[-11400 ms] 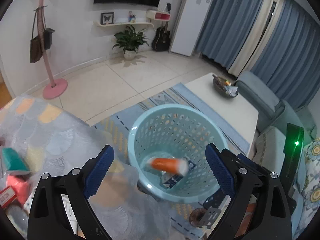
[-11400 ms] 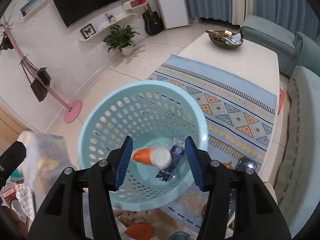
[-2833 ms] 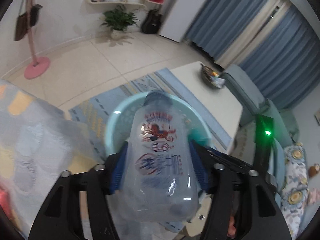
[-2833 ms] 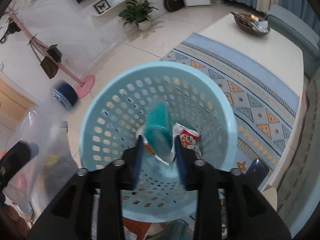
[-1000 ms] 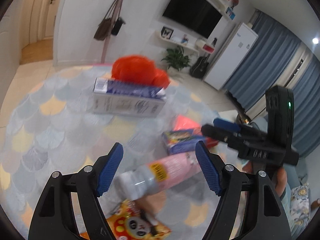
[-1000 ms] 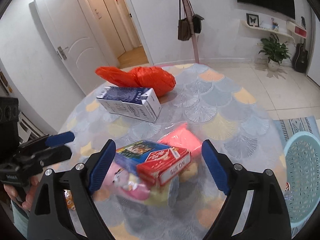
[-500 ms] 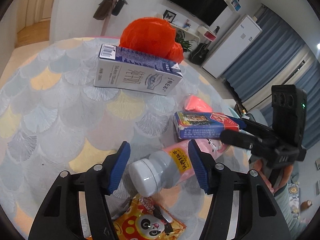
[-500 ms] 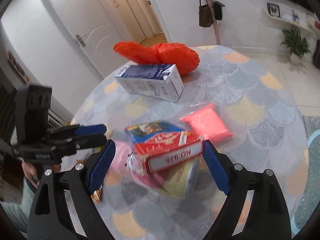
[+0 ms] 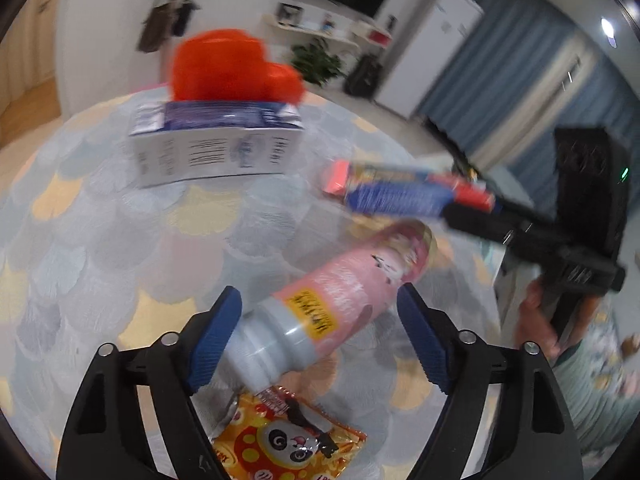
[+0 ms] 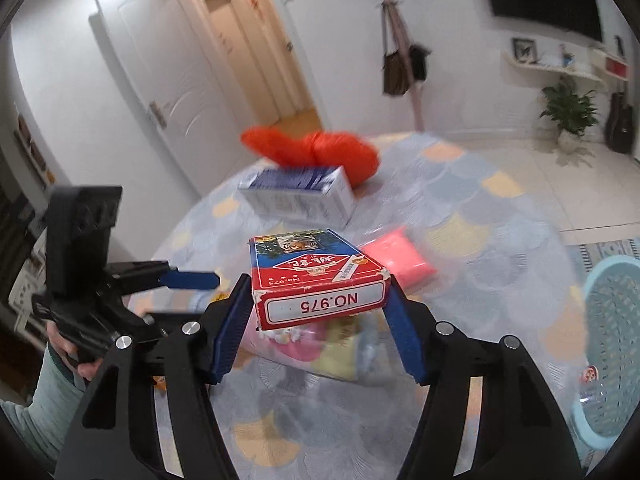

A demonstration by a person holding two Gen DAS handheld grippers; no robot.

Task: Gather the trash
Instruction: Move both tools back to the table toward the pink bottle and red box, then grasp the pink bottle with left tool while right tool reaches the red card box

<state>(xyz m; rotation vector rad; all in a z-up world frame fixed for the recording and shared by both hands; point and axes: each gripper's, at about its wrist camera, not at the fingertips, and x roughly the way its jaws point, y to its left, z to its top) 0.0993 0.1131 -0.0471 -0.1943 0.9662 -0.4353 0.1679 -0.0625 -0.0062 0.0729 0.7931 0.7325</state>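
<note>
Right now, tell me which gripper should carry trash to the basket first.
Right. The right gripper is closing around the red and blue box, with the basket close on its side. The left gripper, jaws opening, only straddles the pink bottle.

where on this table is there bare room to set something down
Bare cloth lies left of the milk carton, toward the table edge, and between carton and pink bottle. It is crowded around the bottle, the snack packet, the red box and the pink pack.

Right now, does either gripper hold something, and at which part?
The right gripper has the red and blue box between its closing jaws, at its near end. The left gripper, jaws opening, only straddles the pink bottle.
</note>
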